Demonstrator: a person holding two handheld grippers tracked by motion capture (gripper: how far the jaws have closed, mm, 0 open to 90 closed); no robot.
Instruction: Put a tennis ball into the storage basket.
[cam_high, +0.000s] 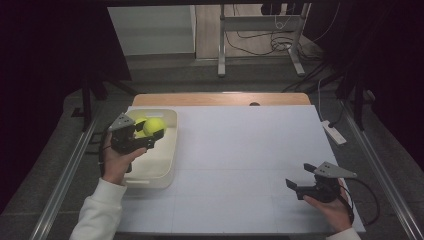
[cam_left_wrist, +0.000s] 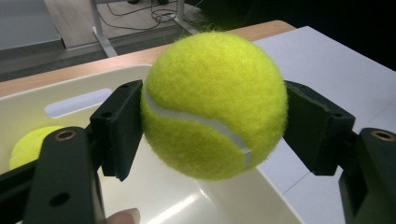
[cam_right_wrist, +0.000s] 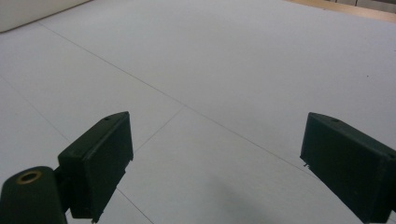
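My left gripper (cam_high: 152, 134) is shut on a yellow tennis ball (cam_high: 153, 126) (cam_left_wrist: 215, 105), holding it above the cream plastic bin (cam_high: 165, 167) (cam_left_wrist: 42, 100) at the table's left. Both black pads press the ball's sides. A second yellow tennis ball (cam_left_wrist: 30, 144) (cam_high: 139, 122) lies inside the bin, partly hidden by the gripper. My right gripper (cam_high: 300, 177) (cam_right_wrist: 215, 158) stands open near the table's front right, with nothing between its pads and only the white surface ahead.
A white mat (cam_high: 240, 160) (cam_right_wrist: 210, 70) covers the wooden table (cam_high: 220, 99). Beyond the far edge stand a metal frame (cam_high: 260, 40) and loose cables on the floor. A white power strip (cam_high: 334, 132) lies off the right edge.
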